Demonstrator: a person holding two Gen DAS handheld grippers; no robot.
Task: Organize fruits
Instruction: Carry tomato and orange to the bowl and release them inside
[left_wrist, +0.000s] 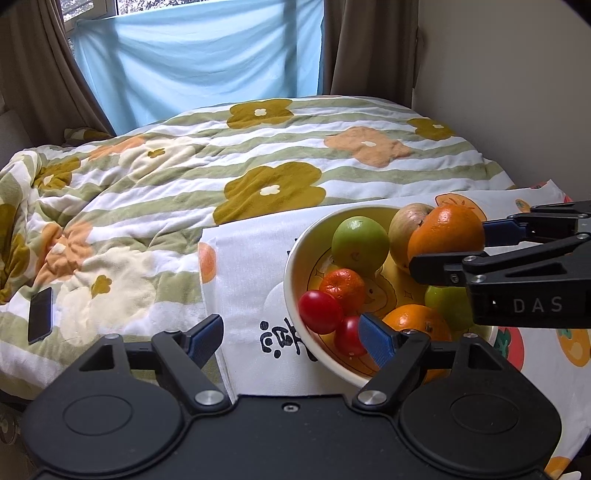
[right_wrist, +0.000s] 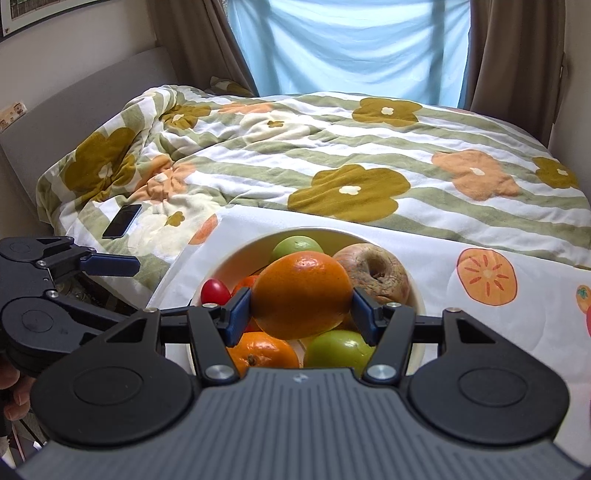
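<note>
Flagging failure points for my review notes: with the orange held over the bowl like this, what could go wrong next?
1. The right tongs grip the round orange only at its sides; it might slip.
2. Dropped, it could knock the small red fruit near the bowl's rim out.
3. The open left tongs straddle that rim and may bump it.

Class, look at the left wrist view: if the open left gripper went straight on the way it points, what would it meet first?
Probably the cream ceramic bowl's near rim, just ahead of the left gripper; the small red tomatoes lie just behind it. Depth is uncertain.
</note>
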